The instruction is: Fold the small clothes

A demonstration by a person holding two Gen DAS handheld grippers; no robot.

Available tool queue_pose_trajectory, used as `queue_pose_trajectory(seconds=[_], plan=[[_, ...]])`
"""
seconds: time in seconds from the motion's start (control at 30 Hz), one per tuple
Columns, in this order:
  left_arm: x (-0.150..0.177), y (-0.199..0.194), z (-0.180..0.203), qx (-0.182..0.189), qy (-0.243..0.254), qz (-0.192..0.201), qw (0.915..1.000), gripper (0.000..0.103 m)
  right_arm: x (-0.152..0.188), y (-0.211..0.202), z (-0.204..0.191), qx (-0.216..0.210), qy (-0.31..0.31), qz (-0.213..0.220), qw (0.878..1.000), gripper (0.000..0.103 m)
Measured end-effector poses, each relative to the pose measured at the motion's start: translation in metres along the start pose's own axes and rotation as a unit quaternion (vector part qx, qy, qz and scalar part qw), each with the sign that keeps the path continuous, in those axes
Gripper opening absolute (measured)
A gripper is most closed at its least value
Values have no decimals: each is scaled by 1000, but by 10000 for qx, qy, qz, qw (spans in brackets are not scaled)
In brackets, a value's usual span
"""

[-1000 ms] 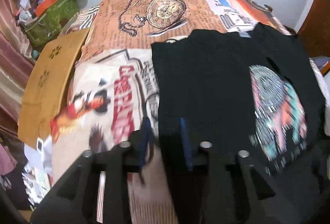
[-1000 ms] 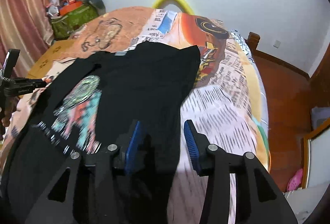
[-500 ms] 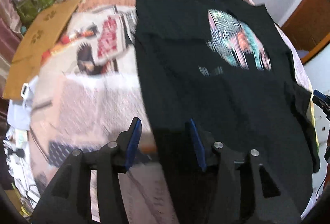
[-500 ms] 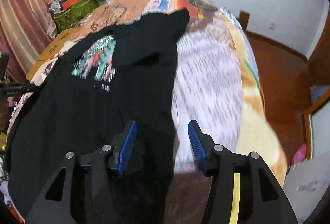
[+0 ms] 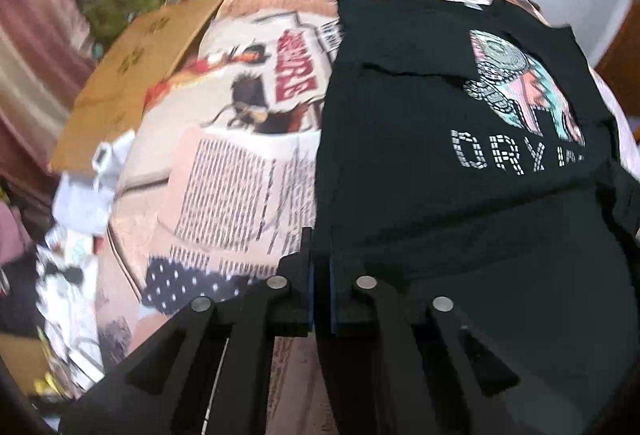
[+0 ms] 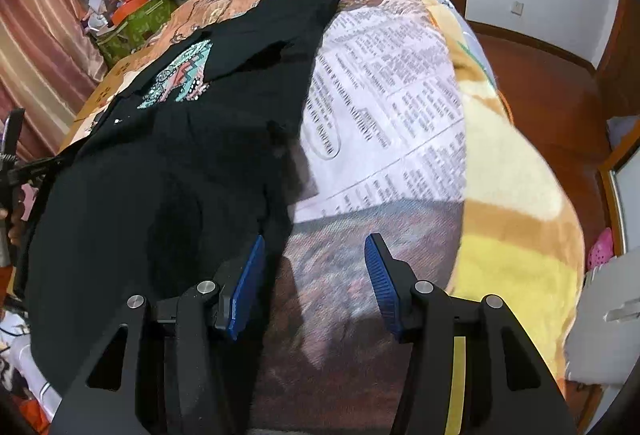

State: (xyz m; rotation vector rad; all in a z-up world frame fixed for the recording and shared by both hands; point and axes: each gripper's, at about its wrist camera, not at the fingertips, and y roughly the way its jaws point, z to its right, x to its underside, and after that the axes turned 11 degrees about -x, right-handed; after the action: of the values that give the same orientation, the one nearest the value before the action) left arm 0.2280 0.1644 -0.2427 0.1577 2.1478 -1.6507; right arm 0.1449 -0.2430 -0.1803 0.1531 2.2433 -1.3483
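Printed bedspread (image 6: 404, 83) fills your view. Black T-shirt (image 5: 420, 155) lies flat on it, graphic facing up, sleeves folded in.

Your left gripper (image 5: 321, 275): jaws pressed together at shirt's near left edge, seemingly pinching the fabric, though blur hides the contact.

Your right gripper (image 6: 314, 275): jaws spread, shirt's right edge just inside the left pad, nothing clamped.

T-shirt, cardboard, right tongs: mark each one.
T-shirt (image 5: 460, 227), left wrist view, plain front below the lettering.
Cardboard (image 5: 136, 67), left wrist view, middle of the sheet.
Right tongs (image 6: 314, 271), right wrist view, midway between the blue pads.
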Motion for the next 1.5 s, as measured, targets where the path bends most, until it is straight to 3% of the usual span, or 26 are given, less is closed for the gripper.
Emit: queue_pose_trajectory(seconds=[0.13,0.2,0.27,0.37,0.47,0.53,0.6,0.63,0.7,0.73,0.97,1.23,1.37,1.5], plan=[[13,-11,-10,320,-82,-74,9994,13,3,9,-6,-137,-27,-103,9998,48],[22,-18,-11,467,-49,-84,9989,34,2,15,-9,-228,-63,-172,9996,48],[32,-25,-10,637,4,-63,9980,43,2,22,-12,-270,-90,-250,9993,48],[46,-31,-4,794,126,-88,9967,44,1,27,-17,-334,-158,-180,9992,50],[55,-34,-2,781,147,-39,9968,45,2,29,-22,-413,-268,-198,9986,36],[56,-32,-4,851,63,-62,9963,45,0,31,-25,-455,-356,-234,9981,26],[53,-28,-6,953,-43,-142,9953,43,-1,33,-27,-417,-409,-252,9980,9],[52,-27,-7,1017,-88,-133,9947,39,-2,33,-28,-429,-425,-252,9979,9],[52,-26,-8,1076,-135,-136,9940,12,-1,29,-29,-463,-454,-181,9977,6],[52,-26,-8,1036,-164,-121,9944,7,-1,25,-29,-460,-466,-89,9978,6],[36,-51,-16,1046,-369,353,9932,6,-20,-20,-29,-546,-456,706,9950,5],[-20,-98,-13,861,-375,1295,9871,6,-55,-48,-45,-484,-730,1316,9874,5],[-48,-79,-8,728,-350,1230,9891,6,-76,-32,-42,-265,-719,1314,9884,5],[-56,-37,1,485,-307,740,9956,8,-83,-7,-35,-98,-630,1048,9924,7]])
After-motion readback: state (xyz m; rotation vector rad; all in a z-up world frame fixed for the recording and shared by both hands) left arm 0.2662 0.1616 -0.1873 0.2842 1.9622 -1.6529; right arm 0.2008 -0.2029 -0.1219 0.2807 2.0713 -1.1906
